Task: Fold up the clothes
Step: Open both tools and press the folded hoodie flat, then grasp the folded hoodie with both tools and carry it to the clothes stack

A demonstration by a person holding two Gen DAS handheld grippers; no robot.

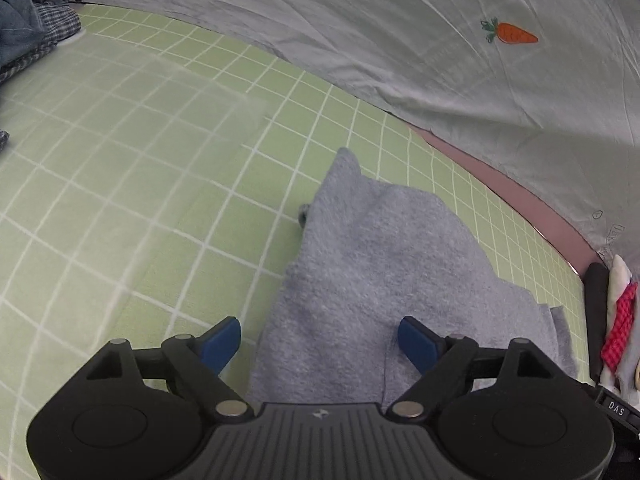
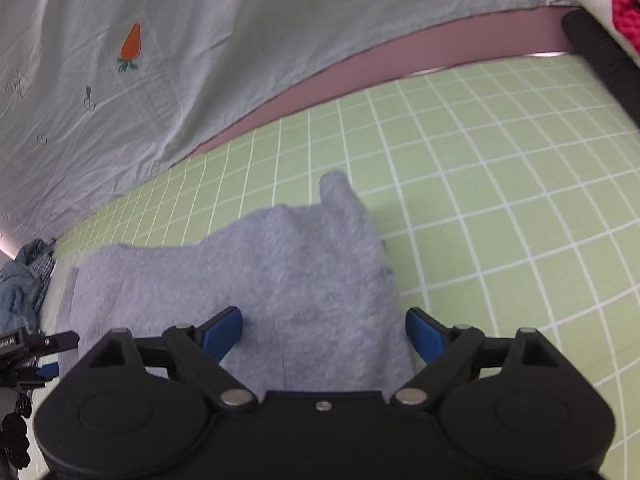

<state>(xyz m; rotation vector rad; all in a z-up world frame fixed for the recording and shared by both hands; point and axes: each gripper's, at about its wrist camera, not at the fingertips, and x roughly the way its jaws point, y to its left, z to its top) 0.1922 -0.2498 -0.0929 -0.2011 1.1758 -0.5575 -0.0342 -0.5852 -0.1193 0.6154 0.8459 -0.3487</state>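
Observation:
A grey fleece garment (image 1: pixel 372 264) lies partly folded on the green grid mat (image 1: pixel 132 184). It also shows in the right wrist view (image 2: pixel 248 272). My left gripper (image 1: pixel 320 340) is open, its blue pads spread over the garment's left edge, holding nothing. My right gripper (image 2: pixel 324 334) is open over the garment's right edge, holding nothing. The left gripper's tip (image 2: pixel 44 352) shows at the left of the right wrist view.
A pale grey sheet with a carrot print (image 1: pixel 512 34) hangs behind the mat. A pile of blue and checked clothes (image 1: pixel 32 28) sits at the far left. A black roll (image 2: pixel 600 52) and red checked cloth (image 1: pixel 620 328) lie at the right edge.

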